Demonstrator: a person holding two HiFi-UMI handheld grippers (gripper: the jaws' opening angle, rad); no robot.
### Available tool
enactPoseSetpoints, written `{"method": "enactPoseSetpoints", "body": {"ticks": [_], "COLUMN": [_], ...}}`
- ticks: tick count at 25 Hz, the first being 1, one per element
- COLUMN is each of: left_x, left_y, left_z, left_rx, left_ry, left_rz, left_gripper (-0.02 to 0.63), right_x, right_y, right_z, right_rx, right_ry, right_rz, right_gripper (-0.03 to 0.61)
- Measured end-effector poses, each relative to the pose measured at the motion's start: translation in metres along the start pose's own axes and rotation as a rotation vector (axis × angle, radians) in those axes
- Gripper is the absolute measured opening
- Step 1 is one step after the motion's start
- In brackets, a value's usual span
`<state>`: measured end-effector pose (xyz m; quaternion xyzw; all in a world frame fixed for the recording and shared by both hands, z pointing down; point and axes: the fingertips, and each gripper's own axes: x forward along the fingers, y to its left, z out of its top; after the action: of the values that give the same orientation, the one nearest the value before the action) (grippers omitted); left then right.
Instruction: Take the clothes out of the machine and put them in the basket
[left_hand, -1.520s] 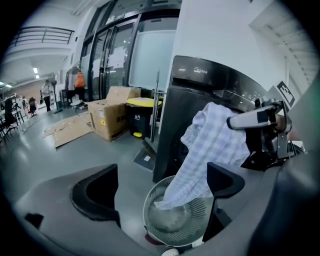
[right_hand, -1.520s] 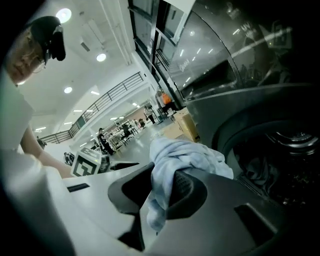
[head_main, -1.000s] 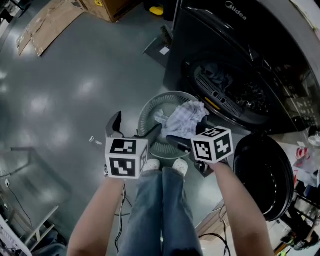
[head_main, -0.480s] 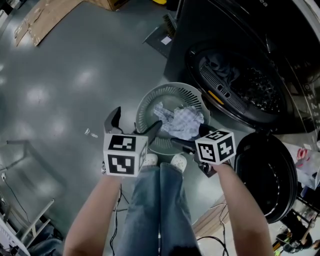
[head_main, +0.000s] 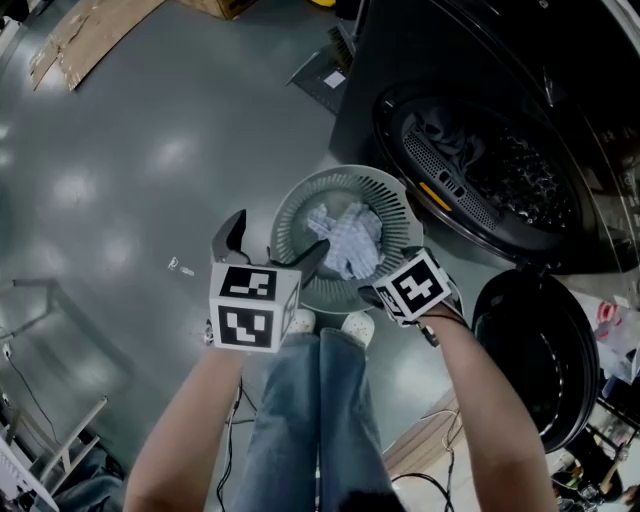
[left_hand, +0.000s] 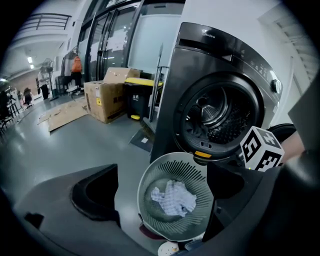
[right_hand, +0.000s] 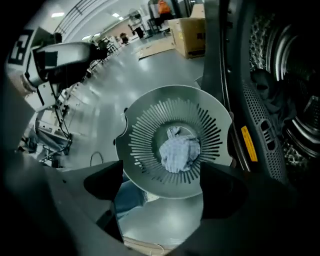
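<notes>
A round grey slotted basket (head_main: 290, 215) stands on the floor before the dark washing machine (head_main: 430, 60). A white-and-blue checked cloth (head_main: 347, 236) lies crumpled at the basket's bottom, also seen in the left gripper view (left_hand: 173, 198) and the right gripper view (right_hand: 180, 152). Dark clothes (head_main: 447, 135) lie inside the open drum. My left gripper (head_main: 272, 245) is open over the basket's near-left rim. My right gripper (right_hand: 162, 192) points steeply down over the near-right rim; its jaws have just been opening and stand open, with nothing between them.
The machine's round door (head_main: 530, 350) hangs open at the right, close to my right arm. The person's legs and pale shoes (head_main: 355, 325) stand against the basket's near side. A cardboard box (left_hand: 102, 100), a yellow-lidded bin (left_hand: 137, 95) and flattened cardboard (head_main: 85, 35) lie farther off.
The checked cloth has dropped from beside my right gripper at the basket's right rim to the basket's bottom. My right gripper has sunk and tipped downward. The left gripper has lowered slightly.
</notes>
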<state>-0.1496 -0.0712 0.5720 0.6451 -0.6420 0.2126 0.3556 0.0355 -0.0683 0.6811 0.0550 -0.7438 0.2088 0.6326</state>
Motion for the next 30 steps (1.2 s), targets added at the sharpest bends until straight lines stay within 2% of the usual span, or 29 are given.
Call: {"method": "enactPoseSetpoints", "body": {"ticks": [2,4,7,10,13,16,19,23,27,30], "left_x": [0.006,0.013,0.021,0.026,0.03,0.036,0.044,0.056,0.07,0.084], "left_y": [-0.001,0.0,0.0,-0.001,-0.003,-0.005,-0.01,-0.023,-0.032,-0.033], "left_z": [-0.003,-0.005,-0.011,-0.011,-0.008,-0.003,0.0,-0.001,0.004,0.014], "left_rx": [0.0,0.006,0.016,0.026,0.026,0.029,0.027,0.039,0.079,0.112], "left_ry": [0.001,0.002,0.017,0.023,0.02,0.013,0.006,0.009,0.0,-0.02], "left_rz": [-0.002,-0.002,-0.001,0.0,-0.005,-0.01,-0.018,-0.031,-0.026,0.003], "left_gripper": [0.558,0.558,0.558,0.557,0.557,0.557,0.557,0.557,0.558,0.558], "right_x": [0.003,0.005,0.008,-0.001,-0.008,-0.019,-0.035,-0.064,-0.093,-0.107], "right_y": [-0.008,-0.017,-0.016,-0.042,-0.056,-0.082,-0.112,-0.157,-0.193,-0.214], "right_z": [0.001,0.005,0.007,0.008,0.011,0.024,0.048,0.066,0.075,0.079], "right_rx": [-0.022,0.008,0.063,0.024,0.022,0.003,-0.029,0.003,0.082,0.195], "right_ry": [-0.006,-0.025,-0.043,-0.041,-0.046,-0.079,-0.161,-0.315,-0.479,-0.604], "right_rz": [-0.021,-0.031,0.005,-0.11,-0.154,-0.246,-0.366,-0.56,-0.704,-0.749], "right_gripper": [0.463,0.463,0.462,0.455,0.437,0.436,0.436,0.437,0.437,0.437]}}
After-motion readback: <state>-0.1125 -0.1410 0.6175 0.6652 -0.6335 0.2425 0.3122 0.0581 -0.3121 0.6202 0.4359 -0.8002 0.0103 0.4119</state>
